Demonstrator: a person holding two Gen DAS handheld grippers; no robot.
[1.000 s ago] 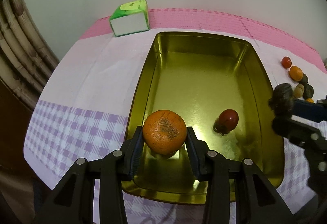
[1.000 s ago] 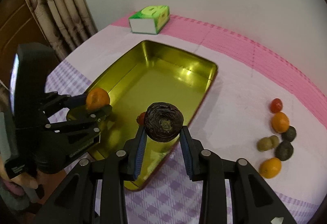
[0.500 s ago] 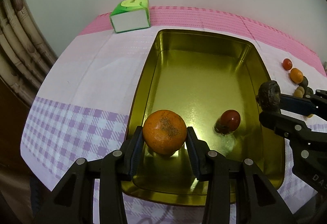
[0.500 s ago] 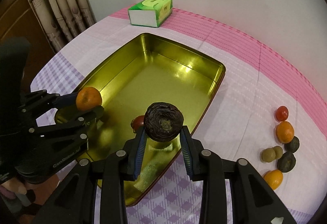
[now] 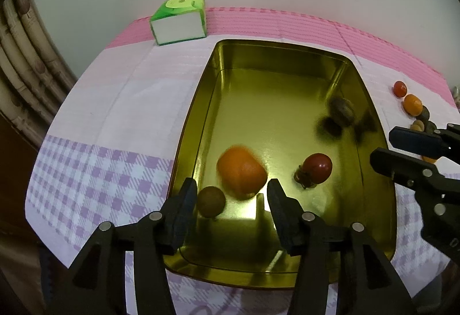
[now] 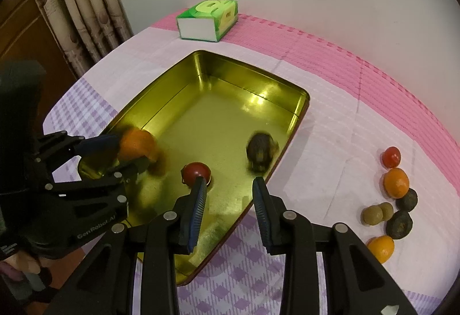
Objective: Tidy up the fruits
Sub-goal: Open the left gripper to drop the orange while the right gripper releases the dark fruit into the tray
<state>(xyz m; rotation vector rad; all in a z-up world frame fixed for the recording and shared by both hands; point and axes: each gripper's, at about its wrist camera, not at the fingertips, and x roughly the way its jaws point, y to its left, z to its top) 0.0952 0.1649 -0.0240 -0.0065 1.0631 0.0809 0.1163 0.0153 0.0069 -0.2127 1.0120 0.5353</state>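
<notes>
Left tongs (image 5: 232, 191) just opened, orange (image 5: 241, 171) free in tray (image 5: 198, 125).

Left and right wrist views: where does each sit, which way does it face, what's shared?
Left wrist: on the left claw, angled down into the gold tray; own open fingers and the right claw show.
Right wrist: on the right claw, angled down over the tray's corner; own open fingers, left claw show.
Shared: tray, orange, red fruit, tissue box.

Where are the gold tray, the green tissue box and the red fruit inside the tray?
gold tray (image 6: 299, 106), right wrist view, far corner rim.
green tissue box (image 6: 198, 29), right wrist view, white end face.
red fruit (image 5: 317, 167), left wrist view, middle.
</notes>
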